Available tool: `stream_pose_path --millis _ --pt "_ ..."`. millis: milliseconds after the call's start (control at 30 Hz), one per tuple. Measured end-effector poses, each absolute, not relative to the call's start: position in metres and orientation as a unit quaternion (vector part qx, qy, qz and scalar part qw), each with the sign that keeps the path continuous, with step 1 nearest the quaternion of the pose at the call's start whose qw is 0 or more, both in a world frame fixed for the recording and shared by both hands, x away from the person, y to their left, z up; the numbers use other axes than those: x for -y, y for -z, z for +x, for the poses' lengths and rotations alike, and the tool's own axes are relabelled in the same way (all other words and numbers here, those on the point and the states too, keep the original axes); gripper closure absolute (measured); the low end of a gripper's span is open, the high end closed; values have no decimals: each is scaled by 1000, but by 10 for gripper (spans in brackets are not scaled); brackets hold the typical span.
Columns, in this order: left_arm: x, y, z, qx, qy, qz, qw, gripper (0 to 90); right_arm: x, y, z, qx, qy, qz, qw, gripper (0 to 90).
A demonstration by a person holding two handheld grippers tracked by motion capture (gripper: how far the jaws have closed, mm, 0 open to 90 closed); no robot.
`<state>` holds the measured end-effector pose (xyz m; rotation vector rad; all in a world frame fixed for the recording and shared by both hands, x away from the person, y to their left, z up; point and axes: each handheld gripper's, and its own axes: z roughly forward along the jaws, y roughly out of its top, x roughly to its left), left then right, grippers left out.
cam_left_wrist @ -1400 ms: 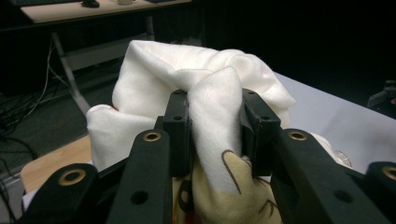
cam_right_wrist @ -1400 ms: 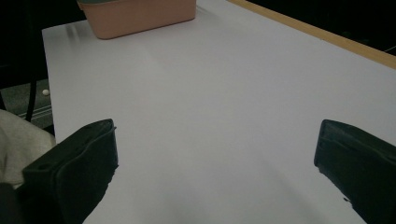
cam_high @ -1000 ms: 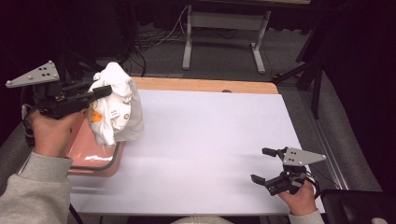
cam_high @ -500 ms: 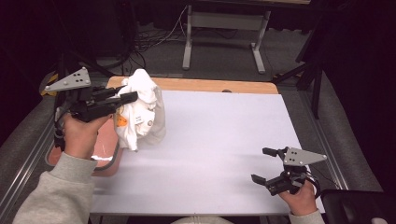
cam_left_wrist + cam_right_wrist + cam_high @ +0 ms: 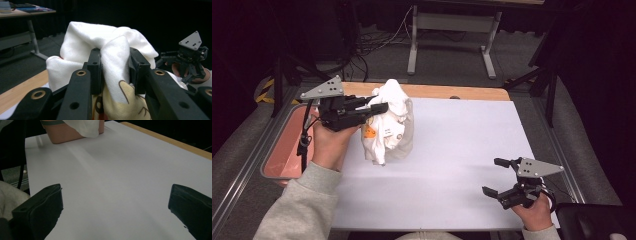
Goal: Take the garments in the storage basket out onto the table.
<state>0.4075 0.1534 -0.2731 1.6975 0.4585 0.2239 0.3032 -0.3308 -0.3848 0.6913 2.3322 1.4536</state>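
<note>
The high view looks forward and down over the white-topped table (image 5: pixel 462 150). The left gripper view sits close behind a bunched white printed cloth (image 5: pixel 112 50), facing across. The right gripper view skims low over that table (image 5: pixel 112 182); all three share the cloth.

A flat white sheet (image 5: pixel 452 165) covers the light wooden tabletop (image 5: pixel 437 91), leaving a bare strip along the far edge. A shallow salmon-pink plastic tub (image 5: pixel 282 155) sits at the table's left edge. Beyond, a grey metal desk frame (image 5: pixel 452 30) stands on dark floor, with black cables (image 5: pixel 372 42) trailing beside it.
</note>
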Motion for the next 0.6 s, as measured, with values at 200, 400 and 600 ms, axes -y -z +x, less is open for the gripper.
stream_pose_path --millis 200,400,600 --pt "-131 279 412 -191 -91 749 627 678 331 384 303 -812 -509 241 153 0" --pt "-112 285 416 -182 -81 754 626 677 332 385 303 -812 -508 244 152 0" --pt "-96 290 420 -178 -74 759 622 677 333 384 302 -811 -511 242 152 0"
